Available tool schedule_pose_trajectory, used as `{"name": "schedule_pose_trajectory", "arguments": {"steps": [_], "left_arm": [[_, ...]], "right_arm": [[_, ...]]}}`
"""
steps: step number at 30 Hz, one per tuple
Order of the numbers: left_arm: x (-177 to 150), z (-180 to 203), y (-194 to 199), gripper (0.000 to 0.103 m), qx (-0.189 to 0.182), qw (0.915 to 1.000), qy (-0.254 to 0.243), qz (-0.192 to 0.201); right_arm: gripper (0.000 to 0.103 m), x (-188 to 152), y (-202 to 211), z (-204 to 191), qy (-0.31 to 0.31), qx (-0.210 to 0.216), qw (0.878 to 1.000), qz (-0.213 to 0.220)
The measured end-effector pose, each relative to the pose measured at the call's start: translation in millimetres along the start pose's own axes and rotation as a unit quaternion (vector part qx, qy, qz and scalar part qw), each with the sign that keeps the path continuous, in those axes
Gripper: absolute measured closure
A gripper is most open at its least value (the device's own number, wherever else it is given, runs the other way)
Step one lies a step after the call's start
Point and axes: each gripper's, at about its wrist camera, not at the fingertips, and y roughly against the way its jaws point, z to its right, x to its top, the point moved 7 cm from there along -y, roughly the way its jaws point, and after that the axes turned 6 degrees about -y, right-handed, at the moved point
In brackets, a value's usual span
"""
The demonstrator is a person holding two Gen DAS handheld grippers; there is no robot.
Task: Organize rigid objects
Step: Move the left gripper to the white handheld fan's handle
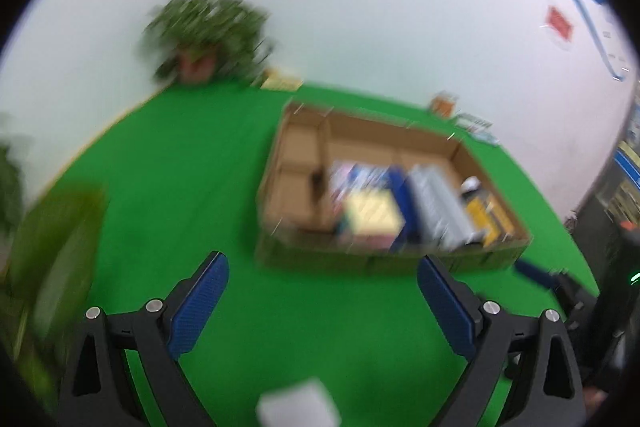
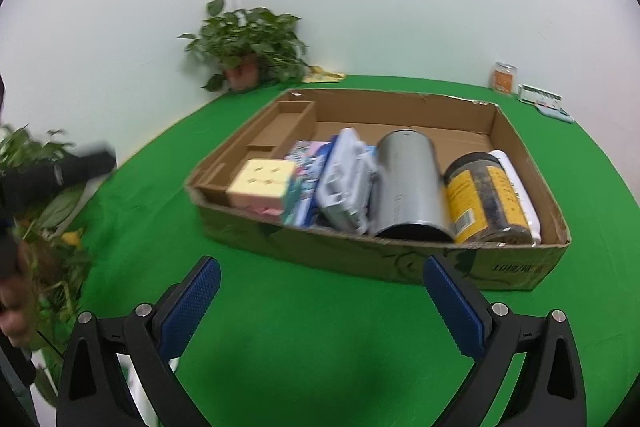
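A shallow cardboard box point(image 2: 420, 263) sits on the green table. Side by side in it are a pastel cube point(image 2: 262, 187), a colourful flat pack point(image 2: 308, 163), a grey plastic case point(image 2: 346, 183), a silver can point(image 2: 408, 183) on its side, a yellow-labelled jar point(image 2: 480, 199) and a white object point(image 2: 518, 187). My right gripper point(image 2: 322, 301) is open and empty just in front of the box. My left gripper point(image 1: 322, 301) is open and empty in front of the same box point(image 1: 360, 259), which is blurred. A white block point(image 1: 298, 407) lies below it.
A potted plant point(image 2: 248, 47) stands at the back left corner, and another plant point(image 2: 36, 195) at the left edge. An orange jar point(image 2: 504, 77) and a flat box point(image 2: 542, 101) stand at the back right. A green blurred object point(image 1: 52, 255) is at the left.
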Motion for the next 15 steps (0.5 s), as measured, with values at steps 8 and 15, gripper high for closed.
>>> {"name": "schedule_pose_trajectory", "arguments": {"steps": [8, 15], "left_arm": [[-104.7, -20.7, 11.8, 0.008, -0.061, 0.9846, 0.099, -0.131], [-146.1, -3.5, 9.7, 0.009, -0.099, 0.9687, 0.128, -0.188]], "right_arm": [[0.001, -82.0, 32.6, -52.6, 0.050, 0.081, 0.994, -0.059], [0.001, -139.7, 44.4, -70.8, 0.046, 0.121, 0.985, -0.116]]}}
